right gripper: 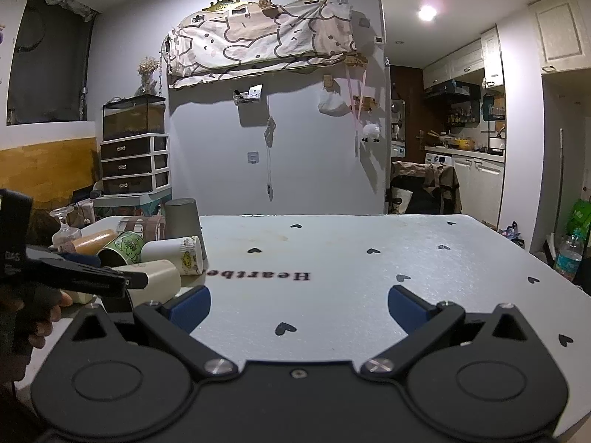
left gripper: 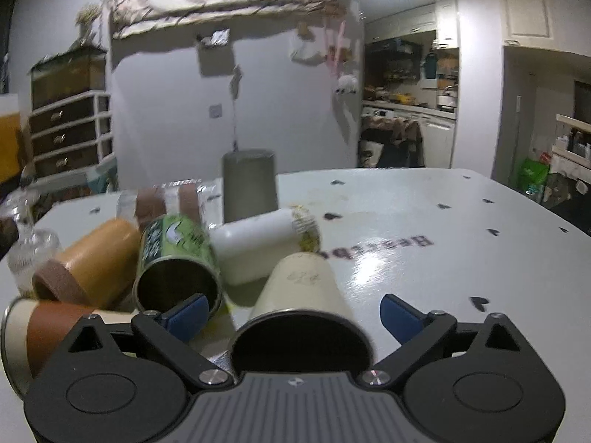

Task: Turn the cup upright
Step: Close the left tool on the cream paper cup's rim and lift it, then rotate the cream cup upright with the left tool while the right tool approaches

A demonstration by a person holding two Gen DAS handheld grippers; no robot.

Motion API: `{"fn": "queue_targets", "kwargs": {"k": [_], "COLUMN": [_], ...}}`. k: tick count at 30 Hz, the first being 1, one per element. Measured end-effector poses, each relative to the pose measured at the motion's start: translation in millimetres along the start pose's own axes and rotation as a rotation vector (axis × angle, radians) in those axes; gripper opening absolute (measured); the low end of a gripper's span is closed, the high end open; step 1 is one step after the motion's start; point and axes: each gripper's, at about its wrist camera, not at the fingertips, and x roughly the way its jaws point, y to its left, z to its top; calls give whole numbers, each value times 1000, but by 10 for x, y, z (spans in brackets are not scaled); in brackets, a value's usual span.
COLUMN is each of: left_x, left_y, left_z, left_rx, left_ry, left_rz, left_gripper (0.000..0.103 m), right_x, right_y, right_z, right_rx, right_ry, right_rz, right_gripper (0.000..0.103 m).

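Cream cup lies on its side, mouth toward the left gripper, sitting right btwn the wide-spread jaws, neither blue pad touching it yet. Looks lined up to close on the body and tip it upright. Green cup just outside the left pad, w/ other tipped cups piled beyond. Right gripper hangs over bare table, jaws wide, holding nothing, prob on standby.
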Motion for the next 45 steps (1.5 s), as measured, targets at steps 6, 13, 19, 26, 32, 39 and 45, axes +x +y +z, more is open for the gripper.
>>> {"fn": "queue_targets", "kwargs": {"k": [6,13,19,26,32,39,45], "left_x": [99,-103,-476,-843,-1023,-993,-986], "left_y": [43,-153,-369,-652,-829,-821,-757], "left_z": [-92,-221,-407,-621,-766,-823,-904], "left_rx": [-12,53,121,209,257,249,232], "left_ry": [48,29,31,18,-19,-31,-17], "left_rz": [-48,-7,-72,-156,-214,-216,-212], "left_gripper": [84,83,83,83,83,89,89], "right_x": [17,-2,-8,30,288,838,1231], "right_y": [-3,12,-8,18,73,381,679], "right_z": [-21,-16,-24,-33,-14,50,-12], "right_rx": [7,1,13,14,40,1,-61], "right_ry": [4,-4,-6,13,99,230,354], "right_rz": [11,22,27,42,106,242,317], "right_gripper": [103,103,103,103,103,103,102]}}
